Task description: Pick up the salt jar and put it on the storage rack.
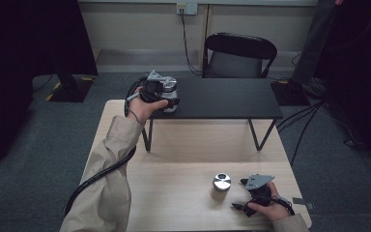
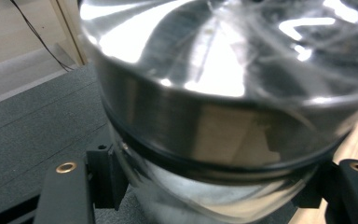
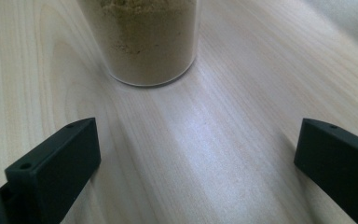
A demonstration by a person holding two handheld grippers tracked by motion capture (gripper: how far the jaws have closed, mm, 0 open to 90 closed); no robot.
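A glass jar with a shiny metal lid [image 1: 169, 83] stands at the left end of a black raised shelf [image 1: 222, 98]. My left gripper [image 1: 170, 100] has a jaw on each side of it. In the left gripper view the jar's lid [image 2: 223, 70] looms large, and the black pads [image 2: 106, 173] lie against the glass below it. A second jar with a metal lid [image 1: 221, 185], holding tan powder [image 3: 144, 42], stands on the wooden table [image 1: 183, 154]. My right gripper [image 1: 239, 194] rests just right of that jar with its jaws wide apart [image 3: 196, 135] and only bare wood between them.
The black shelf stands on thin legs over the far half of the wooden table. A black folding chair [image 1: 239, 55] is behind it. Cables and dark stands lie on the grey carpet at both sides.
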